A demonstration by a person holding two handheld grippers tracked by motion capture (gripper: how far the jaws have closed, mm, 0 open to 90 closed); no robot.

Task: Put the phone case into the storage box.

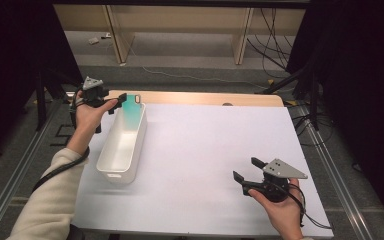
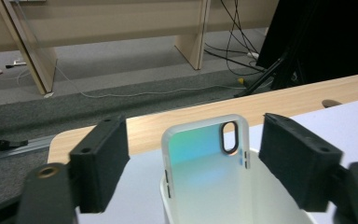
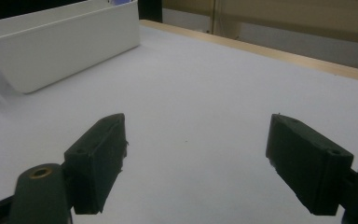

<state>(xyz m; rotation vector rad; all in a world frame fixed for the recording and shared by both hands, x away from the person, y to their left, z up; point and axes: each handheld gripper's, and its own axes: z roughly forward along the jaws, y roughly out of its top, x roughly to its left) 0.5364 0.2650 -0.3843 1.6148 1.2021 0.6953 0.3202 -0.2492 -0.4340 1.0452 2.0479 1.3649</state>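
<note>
The phone case (image 2: 205,154) stands up on its end inside the white bin (image 1: 122,150), leaning on the far end wall. The bin sits on the left side of the table (image 1: 205,150).

The left claw (image 1: 116,102) is at the top of the case. Its jaws are apart, one on each side of the case, and they do not press on it. There is a gap on both sides. So the case is let go and rests in the bin by itself. This looks like the drop-off step, and it seems almost done.

The right claw (image 1: 245,170) waits low over the table on the right side, well away from the bin. Its jaws are apart too, with nothing between them.

Next, the left claw should probably lift straight up and back. It must not bump the case, or the case could tip over.
</note>
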